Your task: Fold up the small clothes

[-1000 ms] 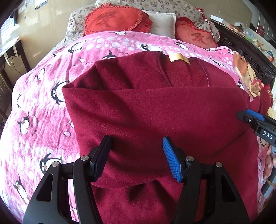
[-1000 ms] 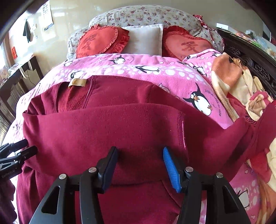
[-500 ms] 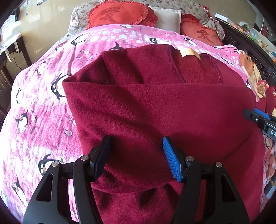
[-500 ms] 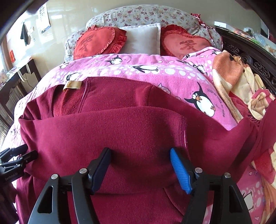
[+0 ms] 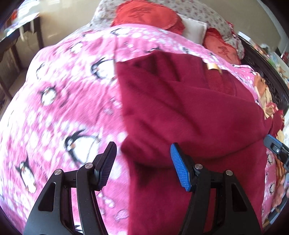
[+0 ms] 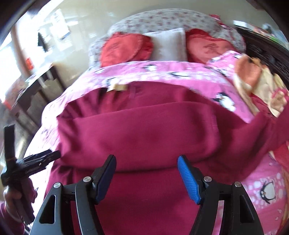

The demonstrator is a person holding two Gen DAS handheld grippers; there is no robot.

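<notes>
While folded, maroon garment (image 5: 189,115) (both tools agape)

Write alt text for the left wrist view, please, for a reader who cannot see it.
A dark red fleece garment lies partly folded on a pink penguin-print blanket. The open left gripper hovers over its near-left edge, holding nothing. The right gripper shows at the right edge; red heart cushions sit behind.

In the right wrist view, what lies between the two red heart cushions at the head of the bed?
A white pillow sits between the left heart cushion and the right heart cushion, touching both; the right wrist view shows it.
</notes>
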